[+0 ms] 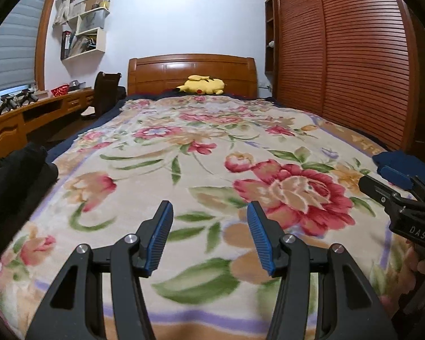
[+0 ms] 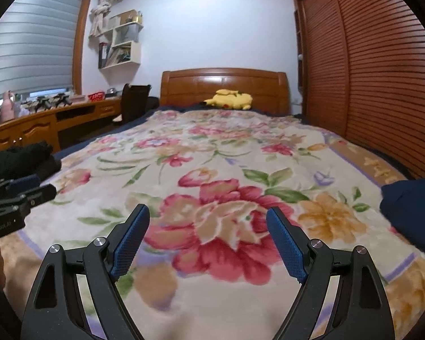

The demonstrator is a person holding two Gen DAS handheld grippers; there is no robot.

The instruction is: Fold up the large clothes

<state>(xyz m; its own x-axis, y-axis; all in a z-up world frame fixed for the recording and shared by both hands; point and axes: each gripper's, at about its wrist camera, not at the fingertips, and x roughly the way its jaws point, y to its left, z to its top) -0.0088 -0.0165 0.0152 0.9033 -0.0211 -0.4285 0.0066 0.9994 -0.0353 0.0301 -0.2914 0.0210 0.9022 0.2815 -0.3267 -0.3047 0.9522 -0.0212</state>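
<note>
A dark pile of black clothing [image 1: 17, 170] [image 2: 22, 158] lies at the bed's left edge. A navy blue garment [image 1: 402, 164] [image 2: 410, 206] lies bunched at the right edge. My left gripper [image 1: 209, 206] hovers open over the floral blanket [image 1: 184, 155], nothing between its blue pads. My right gripper [image 2: 208, 209] is open wider above the big red flower, also holding nothing. In the left wrist view the right gripper [image 1: 388, 182] shows at the far right, near the navy garment. The left gripper [image 2: 34, 187] shows at the left edge of the right wrist view, beside the black pile.
A yellow plush toy [image 1: 202, 85] rests against the wooden headboard [image 1: 191, 70]. Slatted wardrobe doors [image 1: 340, 56] run along the right of the bed. A wooden desk [image 1: 28, 113] with a chair [image 1: 104, 90] stands at the left, under wall shelves [image 1: 85, 34].
</note>
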